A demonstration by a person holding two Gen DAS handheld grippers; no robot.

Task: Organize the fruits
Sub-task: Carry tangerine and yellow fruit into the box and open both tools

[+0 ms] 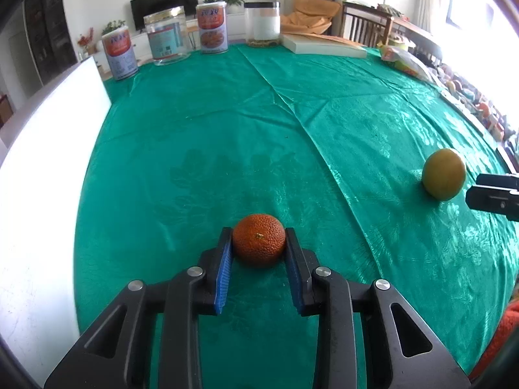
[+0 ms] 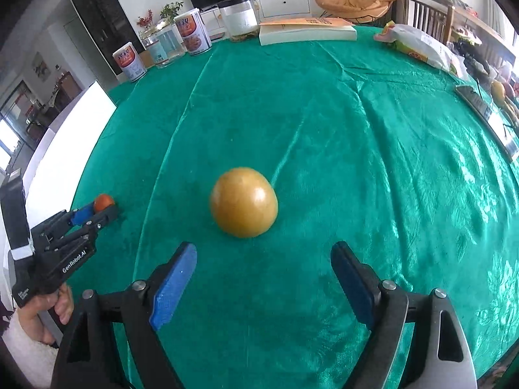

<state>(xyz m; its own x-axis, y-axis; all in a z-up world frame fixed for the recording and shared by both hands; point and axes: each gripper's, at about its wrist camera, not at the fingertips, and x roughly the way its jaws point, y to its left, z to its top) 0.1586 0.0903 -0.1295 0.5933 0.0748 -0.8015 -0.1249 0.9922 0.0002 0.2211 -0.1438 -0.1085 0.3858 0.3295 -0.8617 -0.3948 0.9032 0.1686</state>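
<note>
A small orange mandarin [image 1: 259, 239] rests on the green tablecloth [image 1: 227, 149]. My left gripper [image 1: 259, 238] is shut on it, blue pads touching both sides. It shows small in the right wrist view [image 2: 103, 201], held by the left gripper [image 2: 97, 209]. A yellow-green round fruit [image 1: 443, 173] sits to the right. In the right wrist view this yellow fruit [image 2: 244, 201] lies just ahead of my right gripper [image 2: 262, 253], which is open and empty, fingers wide apart. The right gripper's tips show in the left wrist view [image 1: 480, 188].
At the far edge stand two labelled tins [image 1: 119, 54], a clear jar [image 1: 167, 39], a white-filled container [image 1: 262, 23] and a flat white box [image 1: 324, 45]. A white board [image 1: 42, 168] borders the left. A snack bag [image 2: 418, 47] and clutter lie right.
</note>
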